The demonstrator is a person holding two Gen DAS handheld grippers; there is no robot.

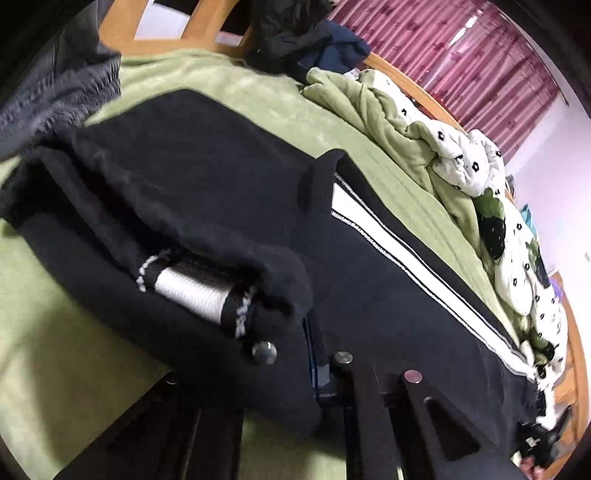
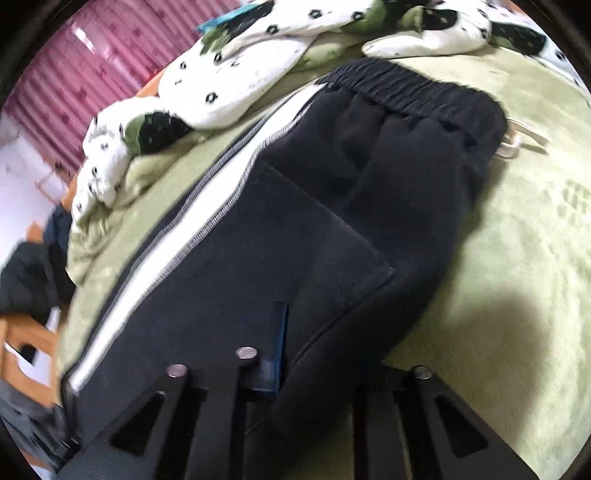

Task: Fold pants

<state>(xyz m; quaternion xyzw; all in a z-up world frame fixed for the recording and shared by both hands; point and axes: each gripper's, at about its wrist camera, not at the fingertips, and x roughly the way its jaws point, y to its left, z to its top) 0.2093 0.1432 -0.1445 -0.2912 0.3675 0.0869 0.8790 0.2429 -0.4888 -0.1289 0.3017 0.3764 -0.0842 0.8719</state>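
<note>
Black pants [image 1: 369, 288] with a white side stripe [image 1: 424, 266] lie on a green bed sheet [image 1: 258, 92]. In the left wrist view the leg ends are folded back over the pants, and the cuff [image 1: 207, 291] shows its white band. My left gripper [image 1: 295, 354] is shut on that folded fabric. In the right wrist view the pants [image 2: 314, 229] run up to the elastic waistband [image 2: 413, 88], with a white drawstring [image 2: 517, 144] at its side. My right gripper [image 2: 314, 354] is shut on a fold of the pants' near edge.
A rumpled white and green quilt [image 1: 461, 162] lies along the far side of the bed [image 2: 258, 62]. Grey clothing [image 1: 55, 92] and dark clothes [image 1: 306, 37] sit by the wooden bed frame [image 1: 155, 33]. Pink curtains [image 1: 461, 48] hang behind.
</note>
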